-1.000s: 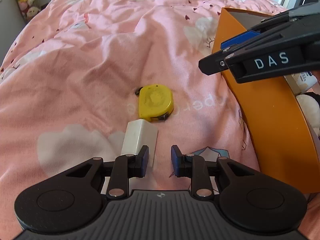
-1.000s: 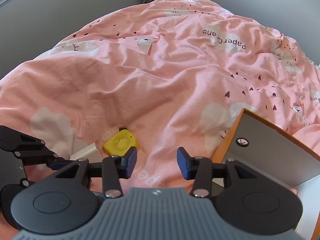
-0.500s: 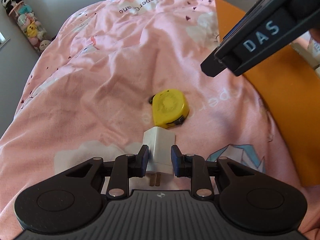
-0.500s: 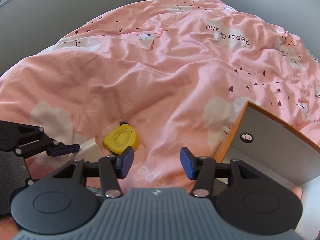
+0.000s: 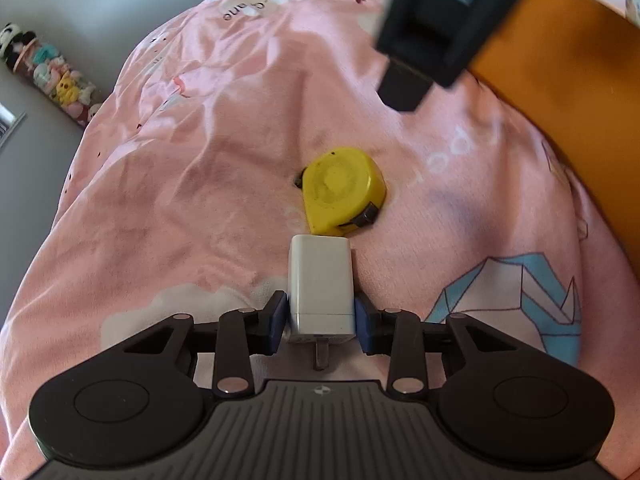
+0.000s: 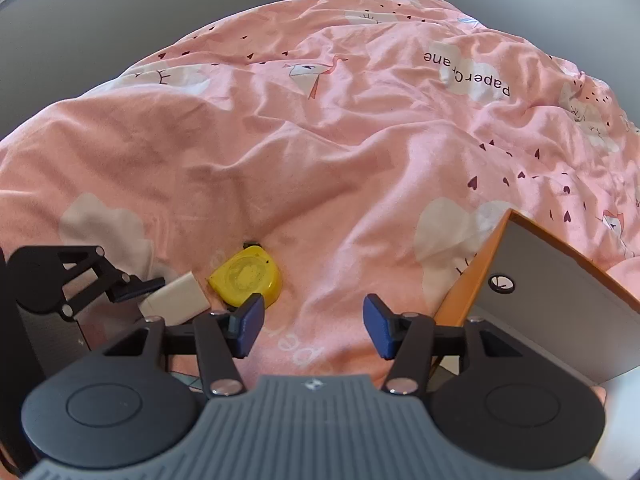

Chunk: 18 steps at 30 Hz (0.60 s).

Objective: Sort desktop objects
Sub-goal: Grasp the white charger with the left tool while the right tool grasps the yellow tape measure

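Pink quilt [image 6: 320, 152] covers bed, grey wall behind. Your left gripper [image 5: 320, 322]: jaws opening, white charger [image 5: 321, 282] between blue pads, pads right at its sides, prongs toward camera; charger lies on quilt. Yellow tape measure [image 5: 342, 190] just beyond charger. Your right gripper [image 6: 313, 324]: jaws opening, about half wide, nothing between them. Orange box [image 6: 468, 280] at far right, on quilt.

A rumpled pink duvet [image 6: 320, 152] printed with paper cranes, plush toys [image 5: 48, 76] stacked against the grey wall [image 6: 120, 12]
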Each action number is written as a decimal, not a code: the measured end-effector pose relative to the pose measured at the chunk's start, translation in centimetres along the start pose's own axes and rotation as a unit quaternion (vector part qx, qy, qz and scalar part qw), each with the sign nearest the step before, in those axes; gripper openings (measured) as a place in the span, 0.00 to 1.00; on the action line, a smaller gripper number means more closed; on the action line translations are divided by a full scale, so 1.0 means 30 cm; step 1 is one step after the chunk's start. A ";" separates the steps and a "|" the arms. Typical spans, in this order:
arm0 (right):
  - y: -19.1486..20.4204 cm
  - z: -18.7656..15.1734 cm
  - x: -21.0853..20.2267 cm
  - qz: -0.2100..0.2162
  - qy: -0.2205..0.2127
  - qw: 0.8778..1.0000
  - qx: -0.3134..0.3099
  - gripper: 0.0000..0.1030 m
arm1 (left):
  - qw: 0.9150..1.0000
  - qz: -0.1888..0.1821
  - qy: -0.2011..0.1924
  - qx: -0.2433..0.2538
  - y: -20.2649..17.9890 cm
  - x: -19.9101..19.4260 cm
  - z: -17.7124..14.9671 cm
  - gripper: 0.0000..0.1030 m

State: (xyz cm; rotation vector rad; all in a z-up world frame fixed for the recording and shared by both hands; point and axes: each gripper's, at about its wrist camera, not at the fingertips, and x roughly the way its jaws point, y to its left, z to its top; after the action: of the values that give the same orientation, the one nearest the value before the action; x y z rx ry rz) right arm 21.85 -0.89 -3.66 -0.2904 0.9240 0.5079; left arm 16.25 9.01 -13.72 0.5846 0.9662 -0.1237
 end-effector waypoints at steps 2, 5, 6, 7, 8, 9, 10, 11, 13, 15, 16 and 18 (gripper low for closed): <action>0.004 0.001 0.005 0.002 0.002 1.000 -0.003 0.55 | 0.999 -0.012 -0.003 -0.029 0.029 -0.014 0.000 0.39; 0.004 0.009 0.013 0.010 0.005 1.000 0.007 0.55 | 0.995 -0.043 -0.004 -0.094 0.093 -0.039 -0.001 0.39; 0.001 0.012 0.016 0.008 0.005 1.000 0.015 0.55 | 0.991 -0.055 -0.007 -0.119 0.121 -0.048 -0.001 0.39; 0.000 0.018 0.020 0.006 0.004 1.000 0.021 0.54 | 0.987 -0.066 -0.010 -0.144 0.149 -0.056 -0.001 0.39; 0.000 0.024 0.023 0.003 0.002 1.000 0.024 0.52 | 0.983 -0.073 -0.016 -0.170 0.178 -0.064 -0.002 0.39; 0.001 0.032 0.026 0.003 0.000 1.000 0.026 0.43 | 0.978 -0.077 -0.023 -0.192 0.205 -0.072 -0.002 0.39; 0.001 0.043 0.032 0.011 0.003 0.999 0.035 0.40 | 0.974 -0.079 -0.030 -0.210 0.232 -0.077 0.000 0.39; 0.003 0.052 0.034 0.017 0.004 0.999 0.046 0.40 | 0.971 -0.077 -0.037 -0.225 0.257 -0.080 0.002 0.39; 0.017 0.070 0.035 0.028 -0.001 0.998 0.049 0.40 | 0.966 -0.075 -0.044 -0.244 0.295 -0.077 0.003 0.39; 0.032 0.089 0.064 0.045 0.016 0.997 0.060 0.40 | 0.960 -0.080 -0.035 -0.264 0.329 -0.044 0.001 0.39; 0.034 0.095 0.091 0.054 0.030 0.996 0.071 0.40 | 0.957 -0.087 -0.027 -0.276 0.340 -0.024 -0.006 0.39; 0.032 0.097 0.157 0.058 0.060 0.991 0.103 0.40 | 0.948 -0.105 -0.016 -0.301 0.362 0.009 -0.027 0.39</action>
State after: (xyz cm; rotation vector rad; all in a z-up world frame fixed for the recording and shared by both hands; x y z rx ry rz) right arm 25.66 2.60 -5.84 -0.0809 1.1054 0.5007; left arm 19.63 18.61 -9.80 -0.0834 0.9713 -0.0223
